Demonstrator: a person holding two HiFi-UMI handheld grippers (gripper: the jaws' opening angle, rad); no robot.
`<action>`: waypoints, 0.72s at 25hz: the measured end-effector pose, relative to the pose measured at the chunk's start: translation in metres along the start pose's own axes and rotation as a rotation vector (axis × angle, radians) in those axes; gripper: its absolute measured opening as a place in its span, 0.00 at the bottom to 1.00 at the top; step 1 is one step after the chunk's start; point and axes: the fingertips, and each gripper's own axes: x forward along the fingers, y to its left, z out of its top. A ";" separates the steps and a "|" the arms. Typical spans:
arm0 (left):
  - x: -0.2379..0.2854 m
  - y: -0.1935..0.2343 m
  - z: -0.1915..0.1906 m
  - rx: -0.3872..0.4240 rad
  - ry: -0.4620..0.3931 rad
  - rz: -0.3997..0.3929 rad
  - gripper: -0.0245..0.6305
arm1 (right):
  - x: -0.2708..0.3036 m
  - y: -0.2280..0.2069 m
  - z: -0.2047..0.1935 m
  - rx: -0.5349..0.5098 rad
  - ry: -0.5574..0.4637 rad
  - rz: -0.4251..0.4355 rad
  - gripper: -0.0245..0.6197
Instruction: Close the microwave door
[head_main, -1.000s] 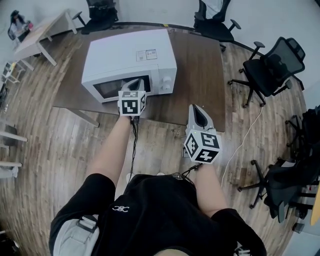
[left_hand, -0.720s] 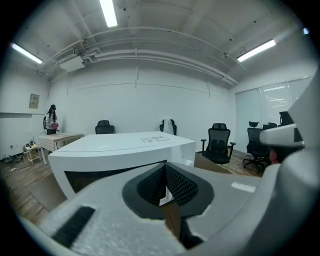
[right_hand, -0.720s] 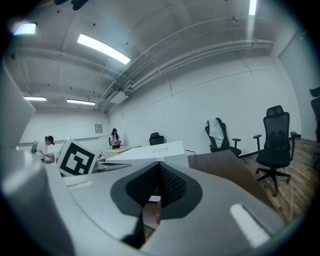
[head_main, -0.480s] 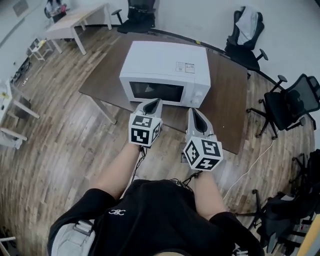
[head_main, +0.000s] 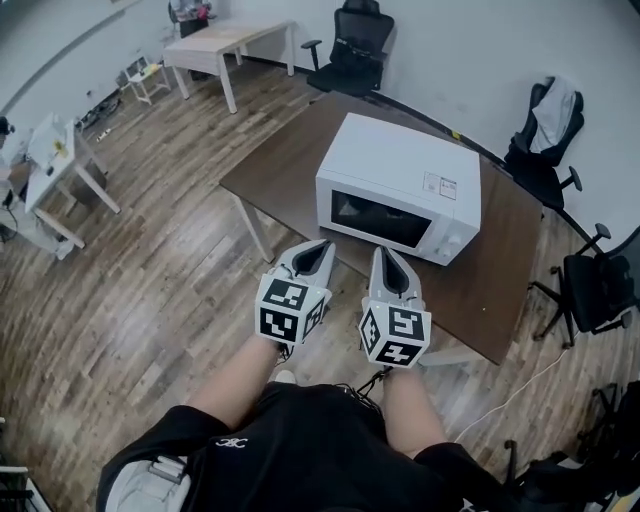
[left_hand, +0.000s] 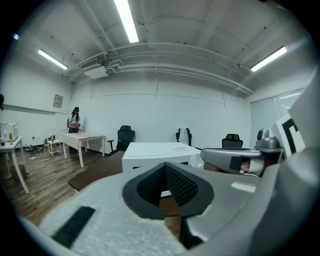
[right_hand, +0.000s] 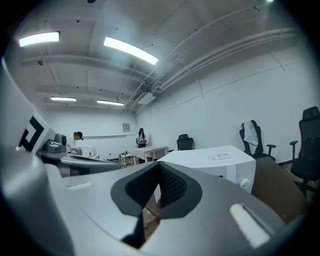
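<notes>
I've backed both tools away from the microwave. The left tool was up at its door a second ago, and that door now sits flush, so I'd call the job done. The left tool and right tool are both closed on nothing, side by side, short of the desk's near edge. The microwave stands mid-desk, with plank floor and office chairs around.

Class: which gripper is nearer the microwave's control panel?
Right. The right gripper is in front of the door, short of the control panel; the left gripper is off the microwave's opposite front corner.
</notes>
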 end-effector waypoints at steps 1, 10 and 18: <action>-0.004 0.008 0.002 0.002 -0.002 0.012 0.05 | 0.004 0.008 0.002 -0.011 -0.003 0.007 0.05; -0.019 0.050 0.001 -0.028 0.005 0.043 0.05 | 0.024 0.042 0.003 0.000 -0.002 0.047 0.05; -0.032 0.063 0.004 -0.046 -0.004 0.034 0.05 | 0.028 0.063 0.003 -0.020 0.001 0.053 0.05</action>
